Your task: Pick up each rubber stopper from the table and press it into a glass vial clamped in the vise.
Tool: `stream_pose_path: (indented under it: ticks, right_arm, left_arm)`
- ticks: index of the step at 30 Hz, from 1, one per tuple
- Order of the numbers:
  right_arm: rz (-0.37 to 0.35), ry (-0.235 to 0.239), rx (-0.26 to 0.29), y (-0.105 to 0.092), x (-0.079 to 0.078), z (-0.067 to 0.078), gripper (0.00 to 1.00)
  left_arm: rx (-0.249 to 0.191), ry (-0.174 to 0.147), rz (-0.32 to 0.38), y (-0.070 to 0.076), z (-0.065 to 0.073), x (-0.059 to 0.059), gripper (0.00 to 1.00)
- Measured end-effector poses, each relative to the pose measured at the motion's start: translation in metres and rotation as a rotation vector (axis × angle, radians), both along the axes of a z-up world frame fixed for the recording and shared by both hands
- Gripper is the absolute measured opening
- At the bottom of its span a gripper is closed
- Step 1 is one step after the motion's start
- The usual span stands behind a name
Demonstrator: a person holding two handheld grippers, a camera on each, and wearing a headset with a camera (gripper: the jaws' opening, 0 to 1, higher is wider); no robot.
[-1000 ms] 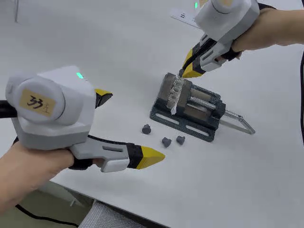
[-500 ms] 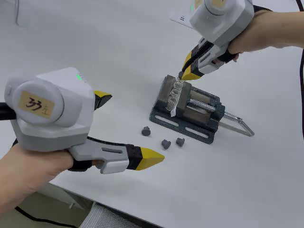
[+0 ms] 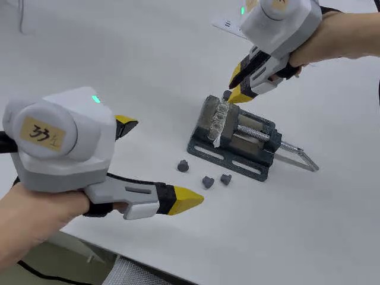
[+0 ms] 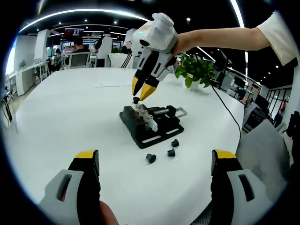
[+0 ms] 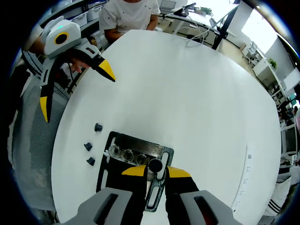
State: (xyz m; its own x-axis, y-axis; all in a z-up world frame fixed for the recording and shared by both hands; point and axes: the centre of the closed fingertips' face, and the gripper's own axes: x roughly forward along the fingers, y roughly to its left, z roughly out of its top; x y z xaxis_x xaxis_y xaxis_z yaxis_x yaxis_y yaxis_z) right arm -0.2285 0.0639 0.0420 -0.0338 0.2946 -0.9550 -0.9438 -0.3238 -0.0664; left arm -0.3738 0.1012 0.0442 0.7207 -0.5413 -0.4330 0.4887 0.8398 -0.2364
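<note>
A dark vise [image 3: 249,148] clamps a row of clear glass vials [image 3: 218,120] at the middle of the white table. My right gripper [image 3: 233,94] hovers just above the far end of the row, shut on a dark rubber stopper [image 3: 227,95]. In the right gripper view the stopper [image 5: 155,165] sits between my yellow fingertips, over the vise [image 5: 161,153] beside the vials [image 5: 126,153]. Three loose stoppers [image 3: 183,166] [image 3: 207,181] [image 3: 225,179] lie in front of the vise. My left gripper [image 3: 159,160] is open, low at the near left, holding nothing.
The vise's screw handle [image 3: 300,157] sticks out to the right. A paper sheet [image 3: 228,22] lies at the far edge. The table's near edge [image 3: 178,270] runs close under the left gripper. A seated person [image 5: 129,14] is at the table's far side.
The right gripper has lifted slightly above the vials, so the stopper at its tips shows. The left gripper has barely moved.
</note>
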Motion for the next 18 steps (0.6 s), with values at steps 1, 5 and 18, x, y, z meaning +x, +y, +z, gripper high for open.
stream_pose_path:
  ticks: [1, 5, 18]
  right_arm:
    - [-0.001, 0.005, 0.004, 0.001, 0.0, 0.002, 0.1]
    - [-0.008, 0.038, 0.004, 0.002, 0.0, 0.007, 0.02]
    - [0.017, 0.054, -0.02, 0.002, -0.005, 0.002, 0.01]
  left_arm:
    - [0.001, -0.001, 0.0, 0.0, 0.0, 0.0, 0.99]
    - [0.002, -0.003, 0.0, 0.001, 0.001, 0.005, 0.99]
    - [0.001, -0.002, -0.007, 0.0, -0.001, 0.011, 0.99]
